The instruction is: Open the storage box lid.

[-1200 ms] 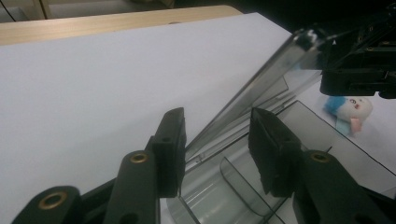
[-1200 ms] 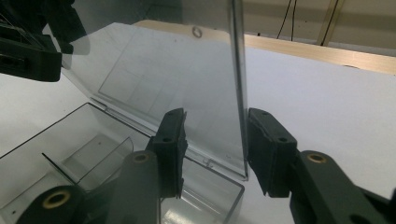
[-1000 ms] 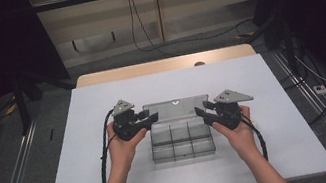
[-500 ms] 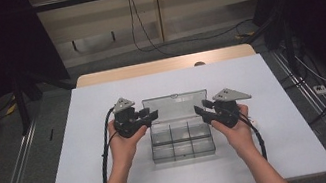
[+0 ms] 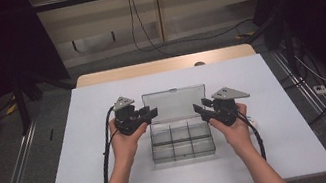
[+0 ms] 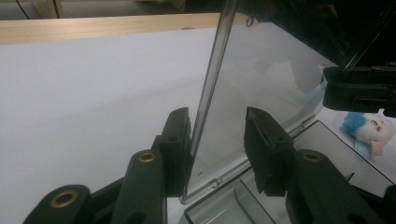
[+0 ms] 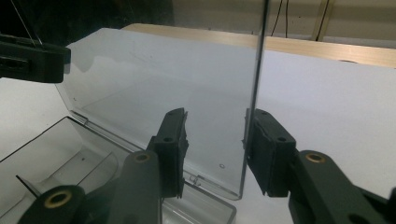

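A: Clear plastic, item one: a compartment box [image 5: 182,141], lying near the middle of the white table [image 5: 82,136], a little toward the front edge where the person sits. Six compartments, two rows of three, seen from the high view.

B: And its lid?

A: Lid [image 5: 176,104], same clear plastic, hinged at the box's far side and standing raised, roughly upright (the exact tilt can't be told from above).

B: Item two?

A: Left gripper [image 5: 147,115], black, held in the person's left hand [image 5: 124,141], at the lid's left side edge. In the left gripper view the lid edge [image 6: 212,88] stands between the two jaws: it lies against the left jaw, with a clear gap to the right jaw. So the jaws are apart, astride the lid, not clamped on it.

B: Item three?

A: Right gripper [image 5: 202,109], black, in the right hand [image 5: 231,127], at the lid's right side edge. In the right gripper view the lid edge [image 7: 254,93] runs just beside the right jaw; whether it touches I can't tell. The left jaw stands clear of the panel. Jaws apart, no squeeze visible.

B: Anything else?

A: A small blue-and-white soft toy [image 6: 369,128] on the table past the box's right side, near the right edge.
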Demonstrator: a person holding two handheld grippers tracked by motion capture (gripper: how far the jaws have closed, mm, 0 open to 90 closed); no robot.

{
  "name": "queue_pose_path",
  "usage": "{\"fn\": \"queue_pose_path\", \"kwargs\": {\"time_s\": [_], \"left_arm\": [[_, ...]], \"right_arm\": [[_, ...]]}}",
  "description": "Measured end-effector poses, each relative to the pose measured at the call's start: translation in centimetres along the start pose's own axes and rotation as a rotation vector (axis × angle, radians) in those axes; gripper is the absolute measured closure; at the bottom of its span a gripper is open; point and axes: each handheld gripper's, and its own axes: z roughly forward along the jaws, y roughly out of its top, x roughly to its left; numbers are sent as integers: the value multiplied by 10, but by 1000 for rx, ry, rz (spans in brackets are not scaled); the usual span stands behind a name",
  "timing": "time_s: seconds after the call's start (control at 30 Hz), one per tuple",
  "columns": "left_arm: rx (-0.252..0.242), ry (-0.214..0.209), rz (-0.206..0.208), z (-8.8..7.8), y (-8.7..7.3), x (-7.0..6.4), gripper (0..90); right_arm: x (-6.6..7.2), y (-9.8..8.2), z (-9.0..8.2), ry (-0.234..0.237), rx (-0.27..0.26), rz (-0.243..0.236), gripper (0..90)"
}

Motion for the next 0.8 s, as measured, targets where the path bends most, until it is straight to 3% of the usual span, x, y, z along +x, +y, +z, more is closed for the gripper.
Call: {"fn": "queue_pose_path", "kwargs": {"time_s": [0.3, 0.8], "left_arm": [[1, 2, -15, 3, 2, 1, 617], [23, 26, 2, 8, 5, 2, 622]], "right_arm": [[-1, 0, 3, -2, 2, 6, 584], [-1, 2, 8, -7, 12, 10, 556]]}}
